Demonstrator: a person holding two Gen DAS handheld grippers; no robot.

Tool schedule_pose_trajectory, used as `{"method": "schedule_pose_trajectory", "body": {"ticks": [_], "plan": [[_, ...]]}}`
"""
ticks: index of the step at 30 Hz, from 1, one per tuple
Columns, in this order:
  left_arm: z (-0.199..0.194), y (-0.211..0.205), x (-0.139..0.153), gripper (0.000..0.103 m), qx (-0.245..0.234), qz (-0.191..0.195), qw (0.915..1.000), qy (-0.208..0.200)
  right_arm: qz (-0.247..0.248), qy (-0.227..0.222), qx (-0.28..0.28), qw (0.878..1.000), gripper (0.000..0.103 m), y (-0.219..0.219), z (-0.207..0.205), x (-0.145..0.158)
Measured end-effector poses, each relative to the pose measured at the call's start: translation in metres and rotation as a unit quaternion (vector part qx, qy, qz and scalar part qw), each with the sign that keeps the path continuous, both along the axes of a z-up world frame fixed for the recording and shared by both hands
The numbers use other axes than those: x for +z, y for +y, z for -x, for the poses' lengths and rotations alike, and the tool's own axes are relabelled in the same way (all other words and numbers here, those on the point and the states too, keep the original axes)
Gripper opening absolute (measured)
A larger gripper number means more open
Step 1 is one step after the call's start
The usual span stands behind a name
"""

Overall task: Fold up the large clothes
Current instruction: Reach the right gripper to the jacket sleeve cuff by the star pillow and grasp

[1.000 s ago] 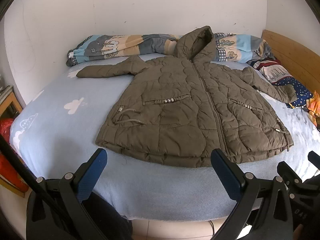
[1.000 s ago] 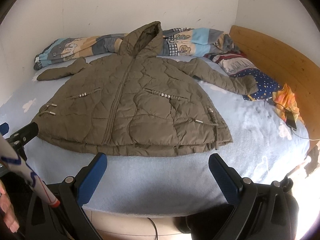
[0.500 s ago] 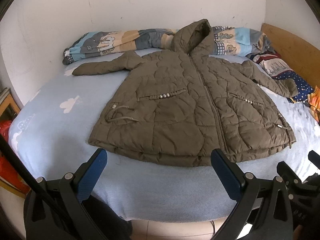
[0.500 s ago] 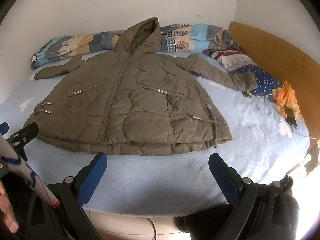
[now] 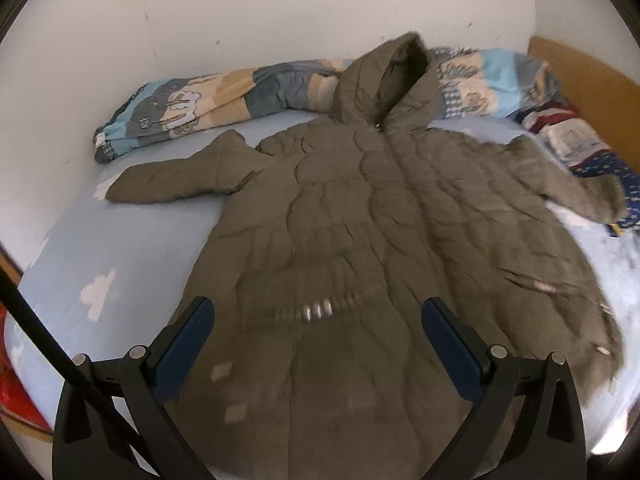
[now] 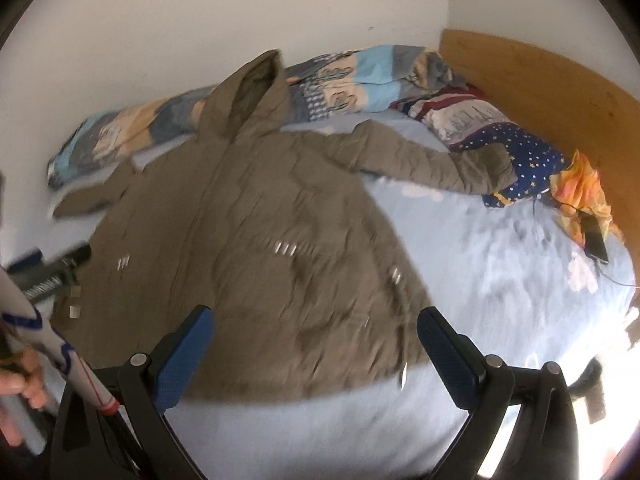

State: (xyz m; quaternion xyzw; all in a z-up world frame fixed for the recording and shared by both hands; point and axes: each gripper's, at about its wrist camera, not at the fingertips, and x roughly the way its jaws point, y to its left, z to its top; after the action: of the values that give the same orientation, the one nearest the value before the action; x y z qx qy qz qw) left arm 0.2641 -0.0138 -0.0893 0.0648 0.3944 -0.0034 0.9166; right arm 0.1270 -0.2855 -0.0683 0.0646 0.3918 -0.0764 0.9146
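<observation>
An olive quilted hooded jacket (image 5: 360, 240) lies flat and zipped on the light blue bed, hood toward the wall, both sleeves spread out. It also shows in the right wrist view (image 6: 256, 224). My left gripper (image 5: 318, 322) is open and empty, hovering over the jacket's left front near the pocket studs. My right gripper (image 6: 314, 332) is open and empty above the jacket's lower right hem. The left gripper's tip (image 6: 60, 264) shows at the left edge of the right wrist view, over the jacket's left hem.
A rolled patterned quilt (image 5: 208, 108) lies along the wall behind the hood. Pillows (image 6: 492, 128), an orange cloth (image 6: 580, 192) and a phone with cable (image 6: 596, 240) sit by the wooden headboard (image 6: 540, 76). A red bag (image 5: 16, 384) is beside the bed.
Both grippers have moved forward over the bed, from beyond its near edge to above the jacket's lower half. The jacket has not moved. Both stay open.
</observation>
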Motion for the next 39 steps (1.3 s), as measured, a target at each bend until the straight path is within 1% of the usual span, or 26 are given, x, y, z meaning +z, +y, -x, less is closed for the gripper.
{"method": "schedule_pose_trajectory", "body": {"ticks": [1, 2, 4, 6, 7, 9, 10, 11, 12, 14, 16, 19, 21, 23, 25, 26, 27, 29, 32, 35, 37, 39], "plan": [[-0.012, 0.0, -0.008, 0.103, 0.008, -0.016, 0.9998, 0.004, -0.01, -0.003, -0.007, 1.0, 0.103, -0.013, -0.013, 0.003], [-0.021, 0.001, -0.015, 0.103, 0.015, -0.021, 0.9995, 0.017, -0.018, -0.004, -0.011, 1.0, 0.103, -0.024, -0.023, 0.005], [-0.04, 0.005, -0.025, 0.103, 0.021, -0.004, 0.9988, 0.045, -0.041, -0.004, -0.029, 0.999, 0.103, -0.054, -0.049, 0.005], [-0.049, 0.005, -0.028, 0.103, 0.023, 0.009, 0.9985, 0.048, -0.078, -0.001, -0.063, 0.995, 0.103, -0.098, -0.078, 0.002], [-0.055, 0.003, -0.029, 0.103, 0.019, 0.007, 0.9985, 0.05, -0.094, -0.002, -0.077, 0.993, 0.103, -0.116, -0.087, 0.0], [-0.06, 0.0, -0.028, 0.103, 0.014, 0.006, 0.9988, 0.047, -0.138, -0.01, -0.115, 0.984, 0.103, -0.166, -0.112, -0.008], [-0.06, 0.0, -0.027, 0.103, 0.011, 0.016, 0.9989, 0.043, -0.146, -0.011, -0.131, 0.981, 0.103, -0.183, -0.12, -0.012], [-0.062, -0.001, -0.026, 0.103, 0.008, 0.016, 0.999, 0.041, -0.155, -0.016, -0.145, 0.977, 0.103, -0.205, -0.13, -0.017], [-0.062, -0.002, -0.026, 0.103, 0.005, 0.016, 0.9991, 0.039, -0.163, -0.022, -0.156, 0.974, 0.103, -0.224, -0.135, -0.02], [-0.062, -0.002, -0.027, 0.103, -0.001, 0.007, 0.9992, 0.039, -0.17, -0.021, -0.192, 0.966, 0.102, -0.262, -0.147, -0.029], [-0.063, -0.002, -0.029, 0.103, -0.003, 0.008, 0.999, 0.044, -0.185, -0.034, -0.215, 0.958, 0.099, -0.297, -0.153, -0.037], [-0.063, 0.002, -0.03, 0.103, -0.008, 0.021, 0.9983, 0.054, -0.197, -0.043, -0.248, 0.948, 0.094, -0.338, -0.156, -0.048], [-0.063, 0.003, -0.03, 0.103, -0.008, 0.019, 0.9985, 0.051, -0.207, -0.048, -0.261, 0.942, 0.084, -0.36, -0.157, -0.054], [-0.064, 0.004, -0.031, 0.103, -0.005, 0.019, 0.9985, 0.051, -0.203, -0.048, -0.279, 0.938, 0.079, -0.381, -0.16, -0.058], [-0.064, 0.005, -0.033, 0.103, -0.002, 0.025, 0.9981, 0.057, -0.218, -0.049, -0.274, 0.935, 0.065, -0.398, -0.166, -0.063], [-0.064, 0.005, -0.034, 0.103, -0.002, 0.027, 0.9979, 0.058, -0.221, -0.047, -0.273, 0.935, 0.056, -0.402, -0.17, -0.066], [-0.064, 0.006, -0.035, 0.103, -0.003, 0.027, 0.9979, 0.059, -0.219, -0.044, -0.274, 0.935, 0.051, -0.406, -0.174, -0.068], [-0.064, 0.004, -0.038, 0.103, -0.005, 0.021, 0.9979, 0.06, -0.218, -0.047, -0.274, 0.936, 0.048, -0.412, -0.182, -0.074], [-0.063, 0.002, -0.042, 0.103, -0.01, 0.013, 0.9979, 0.063, -0.213, -0.041, -0.286, 0.933, 0.048, -0.419, -0.192, -0.084], [-0.064, 0.001, -0.045, 0.103, -0.013, 0.01, 0.9978, 0.064, -0.197, -0.031, -0.304, 0.932, 0.048, -0.429, -0.197, -0.093], [-0.064, -0.001, -0.046, 0.103, -0.016, 0.009, 0.9978, 0.064, -0.2, -0.034, -0.314, 0.927, 0.048, -0.437, -0.197, -0.1], [-0.063, -0.001, -0.048, 0.103, -0.019, 0.007, 0.9978, 0.063, -0.217, -0.038, -0.307, 0.926, 0.048, -0.443, -0.197, -0.109]]}}
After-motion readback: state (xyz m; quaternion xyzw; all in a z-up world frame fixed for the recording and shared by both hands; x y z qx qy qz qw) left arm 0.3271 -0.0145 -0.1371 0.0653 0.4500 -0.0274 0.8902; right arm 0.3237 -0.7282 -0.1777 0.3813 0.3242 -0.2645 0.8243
